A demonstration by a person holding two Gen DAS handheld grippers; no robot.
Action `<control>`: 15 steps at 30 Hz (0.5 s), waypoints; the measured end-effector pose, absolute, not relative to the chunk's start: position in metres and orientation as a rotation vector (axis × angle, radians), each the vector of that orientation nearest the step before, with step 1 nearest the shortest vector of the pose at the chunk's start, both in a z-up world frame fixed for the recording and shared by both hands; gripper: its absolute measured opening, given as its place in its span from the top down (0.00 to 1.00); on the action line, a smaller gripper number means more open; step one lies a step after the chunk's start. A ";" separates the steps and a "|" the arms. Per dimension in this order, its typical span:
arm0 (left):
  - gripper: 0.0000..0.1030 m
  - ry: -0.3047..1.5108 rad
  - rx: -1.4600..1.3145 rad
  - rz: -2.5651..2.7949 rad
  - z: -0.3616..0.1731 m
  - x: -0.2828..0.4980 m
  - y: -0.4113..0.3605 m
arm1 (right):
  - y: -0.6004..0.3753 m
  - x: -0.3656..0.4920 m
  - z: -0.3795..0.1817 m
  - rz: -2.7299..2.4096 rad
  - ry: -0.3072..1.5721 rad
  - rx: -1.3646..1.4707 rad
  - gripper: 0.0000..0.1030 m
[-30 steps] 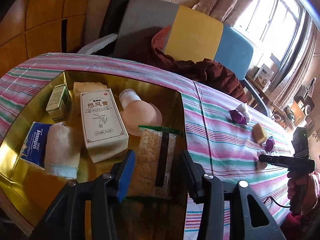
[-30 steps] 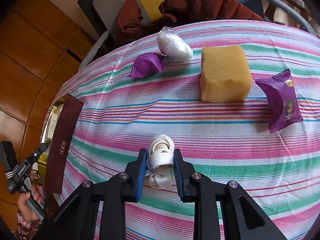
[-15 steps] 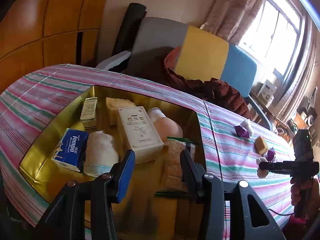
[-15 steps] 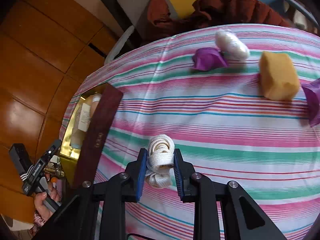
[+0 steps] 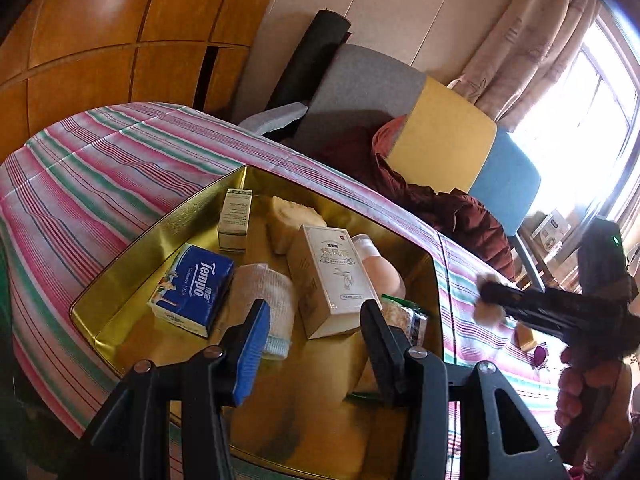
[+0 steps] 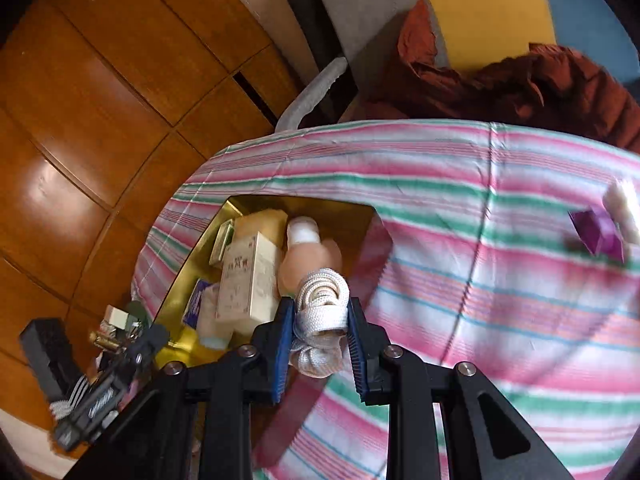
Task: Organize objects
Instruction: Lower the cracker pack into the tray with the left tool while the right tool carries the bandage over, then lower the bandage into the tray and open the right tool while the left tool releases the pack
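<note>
My right gripper [image 6: 320,320] is shut on a white rolled strap [image 6: 322,304] and holds it in the air over the right edge of the open gold tin [image 6: 188,276]. The left wrist view shows that gripper [image 5: 486,298] coming in from the right, blurred. My left gripper [image 5: 314,340] hangs open and empty above the tin's near side [image 5: 120,276]. In the tin lie a blue tissue pack [image 5: 192,292], a gauze roll [image 5: 264,292], a white carton [image 5: 332,280], a pink bottle [image 5: 380,268], a small box [image 5: 236,216] and a cracker pack [image 5: 404,316].
A dark red lid [image 6: 372,256] leans along the tin's right side. On the striped cloth [image 6: 480,240] to the right lie a purple packet [image 6: 600,232], a white wrapped thing [image 6: 620,204] and a yellow cake piece [image 5: 524,338]. A sofa with a maroon jacket [image 5: 460,208] stands behind the table.
My right gripper has carried the strap left across the cloth, up to the tin's edge. My left gripper has drawn back from the tin and rolled a little, still empty.
</note>
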State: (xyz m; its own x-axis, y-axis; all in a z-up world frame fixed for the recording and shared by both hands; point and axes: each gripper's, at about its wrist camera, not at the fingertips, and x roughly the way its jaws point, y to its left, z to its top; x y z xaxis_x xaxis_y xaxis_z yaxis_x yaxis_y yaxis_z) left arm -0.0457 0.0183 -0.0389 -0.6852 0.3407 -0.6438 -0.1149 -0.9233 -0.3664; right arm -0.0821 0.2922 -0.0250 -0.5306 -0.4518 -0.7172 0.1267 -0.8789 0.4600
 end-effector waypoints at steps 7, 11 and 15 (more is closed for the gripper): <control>0.54 -0.468 -1.107 2.612 -0.040 -0.047 0.018 | 0.247 -0.120 -0.027 -2.558 -0.156 1.334 0.74; 0.54 -0.480 -1.118 2.605 -0.042 -0.047 0.018 | 0.249 -0.125 -0.029 -2.627 -0.152 1.323 0.45; 0.54 -0.484 -1.122 2.602 -0.043 -0.047 0.018 | 0.261 -0.117 -0.024 -2.644 -0.220 1.283 0.45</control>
State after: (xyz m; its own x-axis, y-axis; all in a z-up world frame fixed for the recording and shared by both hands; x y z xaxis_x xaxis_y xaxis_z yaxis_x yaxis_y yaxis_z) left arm -0.0470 0.0184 -0.0433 -0.6654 0.3683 -0.6494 -0.1100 -0.9087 -0.4026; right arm -0.1168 0.2611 -0.0238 -0.6057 -0.2375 -0.7594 0.1088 -0.9702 0.2167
